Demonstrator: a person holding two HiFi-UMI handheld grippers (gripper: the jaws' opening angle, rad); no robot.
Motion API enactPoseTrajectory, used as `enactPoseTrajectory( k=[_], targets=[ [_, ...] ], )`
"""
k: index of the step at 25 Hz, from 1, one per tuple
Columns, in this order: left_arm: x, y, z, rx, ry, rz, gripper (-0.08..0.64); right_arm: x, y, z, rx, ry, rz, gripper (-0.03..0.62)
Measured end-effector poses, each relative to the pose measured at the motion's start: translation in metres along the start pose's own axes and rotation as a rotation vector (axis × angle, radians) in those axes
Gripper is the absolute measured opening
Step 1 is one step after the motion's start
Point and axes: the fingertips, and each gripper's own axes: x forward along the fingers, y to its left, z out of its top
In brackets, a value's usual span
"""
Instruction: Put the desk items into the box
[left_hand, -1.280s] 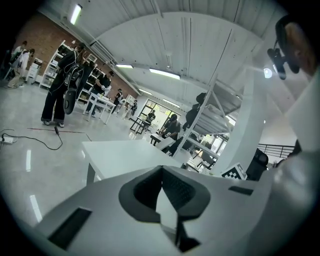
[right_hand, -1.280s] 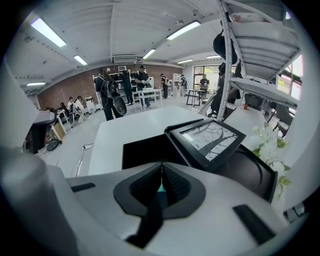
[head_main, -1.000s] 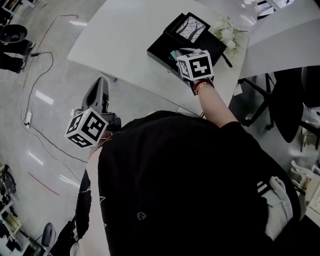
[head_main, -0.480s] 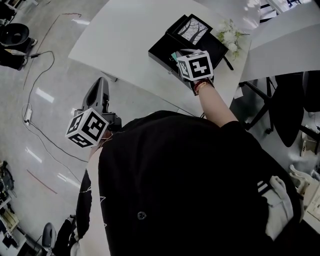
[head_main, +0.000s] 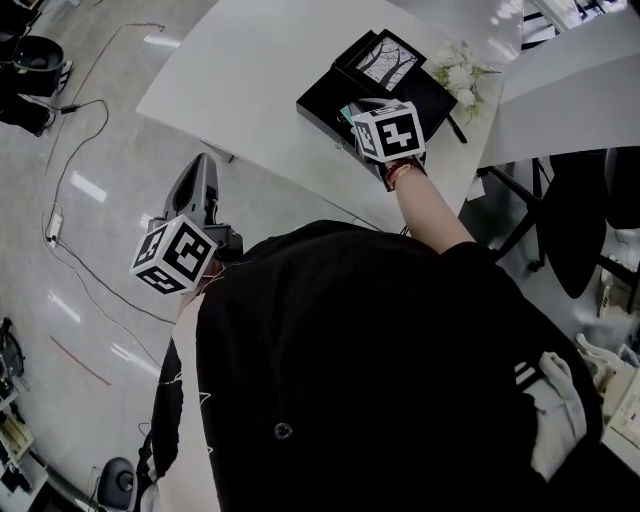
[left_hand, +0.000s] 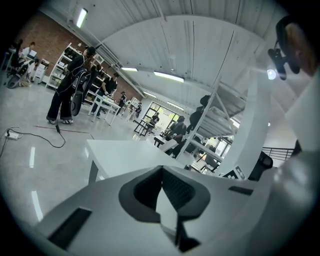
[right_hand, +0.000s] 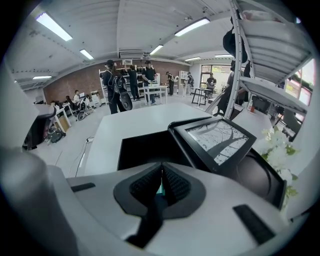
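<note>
**Right hand-held gripper with teal item over open box**

Left hand-held gripper (left_hand: 161, 170) hangs off the table edge over the glossy grey floor (head_main: 100, 160), pads pressed together, nothing between them. White curved surface (head_main: 250, 70) carries the open black rectangular box (head_main: 322, 98). Right hand-held gripper (right_hand: 161, 170) sits over the box's near side, closed on a small teal item (right_hand: 159, 189); only a sliver shows between the pads. Black lid with tree picture (right_hand: 217, 140) lies just right, white flower bunch (head_main: 455, 68) beyond.
</note>
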Motion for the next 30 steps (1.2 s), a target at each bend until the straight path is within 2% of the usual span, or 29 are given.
enactPoseTrajectory(
  k=[9, 17, 30],
  targets=[
    [0.001, -0.002, -0.003, -0.004, -0.002, 0.002, 0.011, 0.002, 0.005, 0.001, -0.006, 0.003, 0.018, 0.012],
    [0.002, -0.005, -0.006, -0.006, -0.006, 0.006, 0.011, 0.003, 0.000, -0.001, 0.040, -0.003, 0.028, 0.014],
    [0.000, -0.016, -0.007, 0.005, -0.022, 0.017, 0.011, 0.001, -0.006, -0.005, 0.046, -0.026, 0.048, 0.018]
  ],
)
